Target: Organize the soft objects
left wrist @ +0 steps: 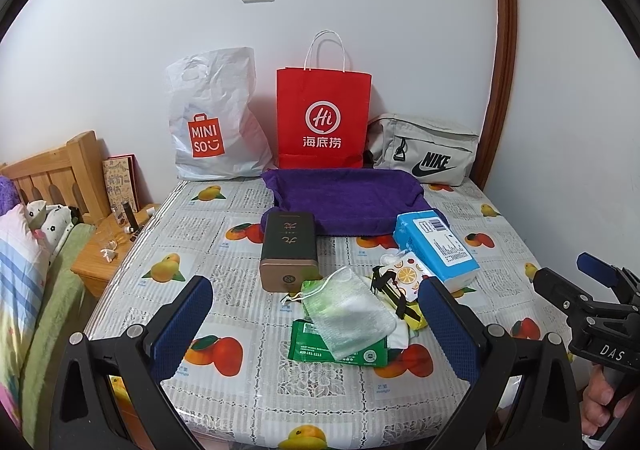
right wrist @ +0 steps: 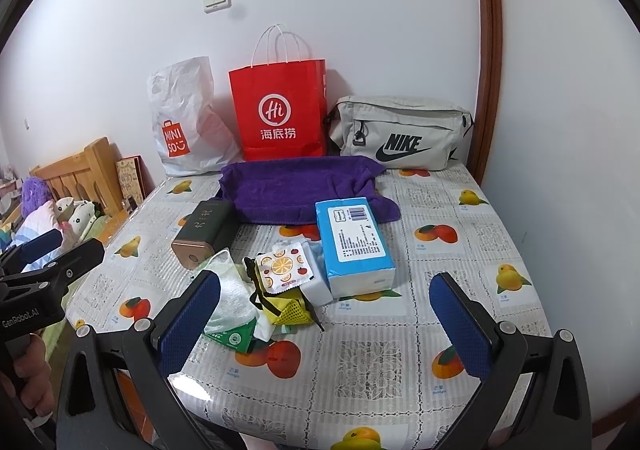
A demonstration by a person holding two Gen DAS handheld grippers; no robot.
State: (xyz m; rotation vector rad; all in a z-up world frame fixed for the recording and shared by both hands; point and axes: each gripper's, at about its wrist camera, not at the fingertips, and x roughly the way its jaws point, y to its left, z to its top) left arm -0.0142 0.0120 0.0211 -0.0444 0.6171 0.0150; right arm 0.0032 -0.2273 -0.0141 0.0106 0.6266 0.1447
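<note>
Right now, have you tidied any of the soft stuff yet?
Not yet, it seems. Done: nothing visibly sorted; the mesh pouch, green wipes, yellow net bag and tissue pack sit in a heap on the table. In hand: nothing; the left gripper and right gripper are open. Left: everything, maybe into the red bag, white bag or grey pouch.

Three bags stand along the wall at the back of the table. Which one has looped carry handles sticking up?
The red paper bag in the middle: white cord handles rise above its top. The white plastic bag has only a punched slot; the grey Nike bag shows none.
</note>
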